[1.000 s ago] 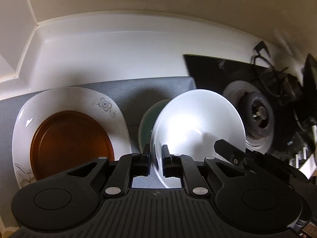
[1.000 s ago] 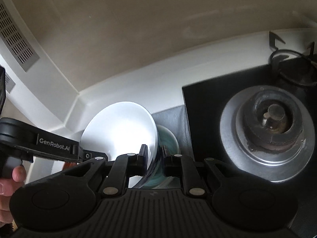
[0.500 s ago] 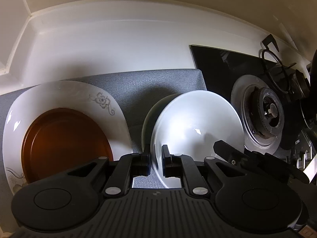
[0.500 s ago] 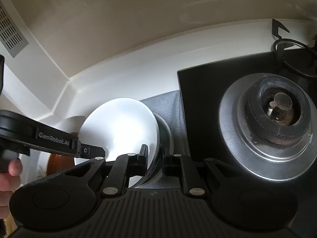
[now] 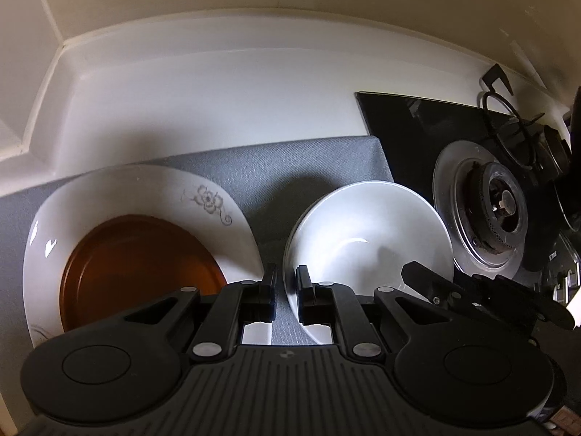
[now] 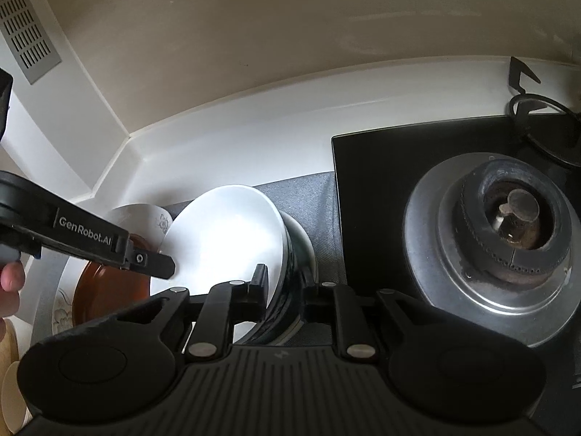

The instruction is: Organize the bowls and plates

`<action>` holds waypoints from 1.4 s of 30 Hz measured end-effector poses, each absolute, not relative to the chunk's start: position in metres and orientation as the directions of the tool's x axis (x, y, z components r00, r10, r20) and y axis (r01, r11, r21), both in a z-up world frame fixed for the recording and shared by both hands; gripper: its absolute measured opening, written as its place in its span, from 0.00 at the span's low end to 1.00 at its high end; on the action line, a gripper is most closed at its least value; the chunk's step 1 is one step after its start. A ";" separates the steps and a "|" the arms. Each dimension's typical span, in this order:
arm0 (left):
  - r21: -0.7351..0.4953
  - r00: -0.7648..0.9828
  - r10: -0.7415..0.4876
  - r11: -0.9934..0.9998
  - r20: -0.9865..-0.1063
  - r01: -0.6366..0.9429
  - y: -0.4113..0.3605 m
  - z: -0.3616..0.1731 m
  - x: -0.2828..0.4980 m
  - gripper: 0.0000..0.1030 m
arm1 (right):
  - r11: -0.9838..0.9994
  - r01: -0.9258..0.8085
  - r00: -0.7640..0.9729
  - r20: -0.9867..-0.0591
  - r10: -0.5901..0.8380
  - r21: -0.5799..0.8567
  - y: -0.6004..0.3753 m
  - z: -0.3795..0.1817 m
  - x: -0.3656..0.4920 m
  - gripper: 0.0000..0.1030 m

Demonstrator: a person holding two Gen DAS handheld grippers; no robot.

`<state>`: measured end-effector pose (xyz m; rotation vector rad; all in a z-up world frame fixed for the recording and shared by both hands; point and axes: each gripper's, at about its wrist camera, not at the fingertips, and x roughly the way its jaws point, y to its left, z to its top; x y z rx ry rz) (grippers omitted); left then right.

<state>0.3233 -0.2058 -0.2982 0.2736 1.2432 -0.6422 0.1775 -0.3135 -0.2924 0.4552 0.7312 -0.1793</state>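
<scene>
A white bowl (image 5: pixel 366 239) sits nested in a dark green bowl (image 6: pixel 296 276) on the grey mat (image 5: pixel 290 167). My left gripper (image 5: pixel 286 287) is shut on the white bowl's left rim. My right gripper (image 6: pixel 285 287) is shut on the stacked rims of both bowls at their right side. The white bowl also shows in the right wrist view (image 6: pixel 221 243). To the left, a brown plate (image 5: pixel 138 265) lies on a white flowered plate (image 5: pixel 145 189).
A black gas hob (image 6: pixel 399 181) with a round burner (image 6: pixel 508 225) lies right of the mat. The white counter back edge and beige wall (image 5: pixel 254 72) run behind. A vent grille (image 6: pixel 25 29) is on the left wall.
The bowls have come down from a steep tilt to sit nearly level on the mat. The green bowl is now hidden under the white one in the left wrist view.
</scene>
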 end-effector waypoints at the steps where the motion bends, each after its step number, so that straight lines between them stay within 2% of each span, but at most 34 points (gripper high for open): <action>1: -0.139 0.181 -0.300 0.793 -0.937 0.593 -0.207 -0.299 0.323 0.11 | 0.885 0.311 0.734 -0.679 0.008 0.346 -0.315 -0.293 0.178 0.19; 4: -0.122 0.191 -0.291 0.788 -0.937 0.604 -0.209 -0.302 0.322 0.11 | 0.879 0.287 0.736 -0.675 0.051 0.380 -0.323 -0.292 0.177 0.25; 8: -0.116 0.184 -0.287 0.777 -0.940 0.619 -0.213 -0.308 0.321 0.13 | 0.866 0.287 0.738 -0.671 0.072 0.410 -0.330 -0.289 0.175 0.25; 17: -0.114 0.189 -0.290 0.774 -0.938 0.623 -0.215 -0.313 0.319 0.16 | 0.853 0.335 0.742 -0.670 0.023 0.401 -0.335 -0.287 0.153 0.26; 20: -0.119 0.191 -0.297 0.774 -0.936 0.622 -0.214 -0.314 0.319 0.17 | 0.823 0.339 0.751 -0.658 0.056 0.457 -0.339 -0.293 0.148 0.27; 23: -0.112 0.202 -0.294 0.781 -0.934 0.615 -0.215 -0.318 0.319 0.18 | 0.776 0.367 0.746 -0.661 0.083 0.512 -0.345 -0.303 0.152 0.35; 27: -0.087 0.179 -0.279 0.731 -0.943 0.677 -0.223 -0.332 0.310 0.20 | 0.723 0.368 0.742 -0.654 0.151 0.584 -0.342 -0.322 0.162 0.34; 30: -0.080 0.162 -0.265 0.712 -0.950 0.698 -0.221 -0.332 0.302 0.22 | 0.767 0.363 0.733 -0.671 0.116 0.529 -0.332 -0.318 0.160 0.31; 34: -0.118 0.098 -0.263 0.694 -0.960 0.711 -0.211 -0.333 0.286 0.24 | 0.871 0.310 0.694 -0.716 0.066 0.381 -0.313 -0.303 0.149 0.28; 37: -0.109 0.131 -0.282 0.697 -0.950 0.709 -0.206 -0.334 0.275 0.25 | 0.862 0.302 0.702 -0.707 0.089 0.408 -0.315 -0.305 0.139 0.30; 39: -0.116 0.129 -0.279 0.715 -0.952 0.690 -0.207 -0.339 0.275 0.25 | 0.840 0.319 0.705 -0.702 0.099 0.439 -0.321 -0.311 0.139 0.36; 42: -0.147 0.105 -0.288 0.729 -0.952 0.668 -0.208 -0.346 0.275 0.34 | 0.822 0.328 0.700 -0.704 0.120 0.466 -0.324 -0.320 0.146 0.38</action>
